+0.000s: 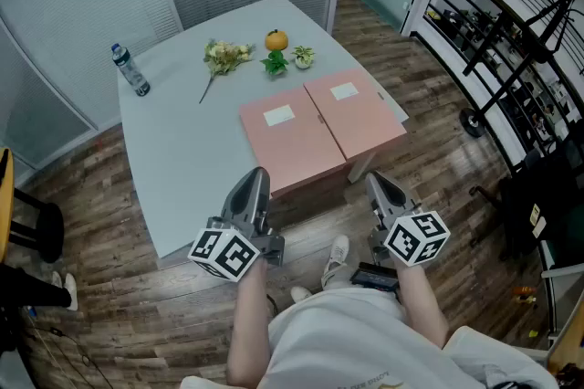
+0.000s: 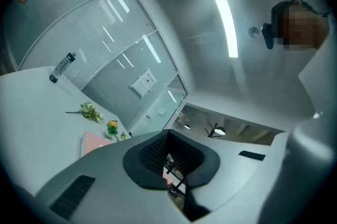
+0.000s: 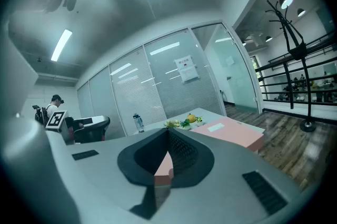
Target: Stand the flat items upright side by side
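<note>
Head view. Shows two flat pink boxes, left box [image 1: 290, 136] and right box [image 1: 358, 110], lying label-up and touching edge to edge at the near right corner of the table [image 1: 178, 145]. Puts their near sides right at the table's near edge, probably so a jaw can catch a rim from the front. Finds the left gripper [image 1: 256, 182] and right gripper [image 1: 379, 186] held short of that edge over the wooden floor [image 1: 438, 159], touching nothing. Suggests no start made on standing anything upright. Leaves broad bare tabletop to the left of the boxes for tipping them up. Offers less room on the far side, with flowers [image 1: 224, 58] and an orange fruit [image 1: 276, 39] near the boxes' far edges. Places a bottle [image 1: 130, 70] at the far left corner, well apart.

Left gripper view. Shows the jaws closed together with nothing between them. Catches only a pink corner low at left, beyond the jaws.

Right gripper view. Shows the jaws closed together and empty. Reads the pink sliver in the gap as a box lying beyond, not gripped. Calls for opening before any grasp on a near edge.
</note>
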Demonstrator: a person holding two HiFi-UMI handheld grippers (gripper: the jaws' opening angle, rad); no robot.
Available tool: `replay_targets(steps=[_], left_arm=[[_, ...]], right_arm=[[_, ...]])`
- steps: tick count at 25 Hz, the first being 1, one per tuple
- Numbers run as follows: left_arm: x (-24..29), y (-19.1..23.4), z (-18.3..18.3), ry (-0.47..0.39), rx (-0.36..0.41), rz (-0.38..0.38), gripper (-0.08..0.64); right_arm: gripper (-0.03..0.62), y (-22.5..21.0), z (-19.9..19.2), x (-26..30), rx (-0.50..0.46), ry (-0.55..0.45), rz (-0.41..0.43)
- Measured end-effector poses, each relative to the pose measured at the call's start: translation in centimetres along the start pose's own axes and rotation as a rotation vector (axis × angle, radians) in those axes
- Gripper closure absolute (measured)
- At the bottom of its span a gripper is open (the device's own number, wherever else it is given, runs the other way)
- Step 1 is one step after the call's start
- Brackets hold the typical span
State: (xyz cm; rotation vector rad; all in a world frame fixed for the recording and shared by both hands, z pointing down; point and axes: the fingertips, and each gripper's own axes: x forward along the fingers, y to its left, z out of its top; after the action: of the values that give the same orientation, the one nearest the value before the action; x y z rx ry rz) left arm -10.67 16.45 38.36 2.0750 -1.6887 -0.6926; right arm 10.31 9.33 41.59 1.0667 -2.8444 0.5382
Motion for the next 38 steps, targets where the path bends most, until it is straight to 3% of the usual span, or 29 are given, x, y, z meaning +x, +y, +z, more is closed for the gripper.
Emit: replay_targets(steps=[13, 16, 17, 18, 19, 20, 23, 30, 38], left_arm=[[0.4, 0.6, -2.4, 0.083, 0.023, 0.029, 0.554], [1.5, -0.1, -4.9, 0.197, 0.066, -0.008, 0.551], [2.1, -0.5, -6.5, 0.272, 0.094, -0.029, 0.428], [2.5, -0.8, -7.9, 0.338, 0.127, -0.042, 0.229], [2.9, -1.1, -8.8, 0.372, 0.163, -0.045, 0.229], [3.1, -1.3, -9.2, 0.378, 0.192, -0.044, 0.229], [3.8, -1.9, -10.0, 0.373, 0.203, -0.052, 0.229], [6.4, -2.3, -13.2, 0.415, 0.148, -0.060, 0.229], [14.3, -0.9, -15.0, 0.468, 0.155, -0.056, 0.230]], right_arm=[[0.578, -1.4, -0.2, -0.7, 0.018, -0.008, -0.036], [0.577, -2.3, -0.7, -1.2, 0.057, -0.008, -0.028], [0.577, -2.6, -1.0, -1.4, 0.083, -0.003, -0.011], [0.545, -3.0, -1.4, -1.4, 0.115, 0.008, 0.010], [0.389, -3.3, -1.8, -1.5, 0.148, 0.022, 0.027], [0.305, -3.7, -2.2, -1.6, 0.177, 0.036, 0.030], [0.301, -5.3, -2.9, -2.4, 0.229, 0.045, -0.011], [0.301, -10.2, -4.9, -4.5, 0.345, 0.049, -0.089], [0.299, -18.0, -4.7, -1.1, 0.441, 0.043, -0.125]])
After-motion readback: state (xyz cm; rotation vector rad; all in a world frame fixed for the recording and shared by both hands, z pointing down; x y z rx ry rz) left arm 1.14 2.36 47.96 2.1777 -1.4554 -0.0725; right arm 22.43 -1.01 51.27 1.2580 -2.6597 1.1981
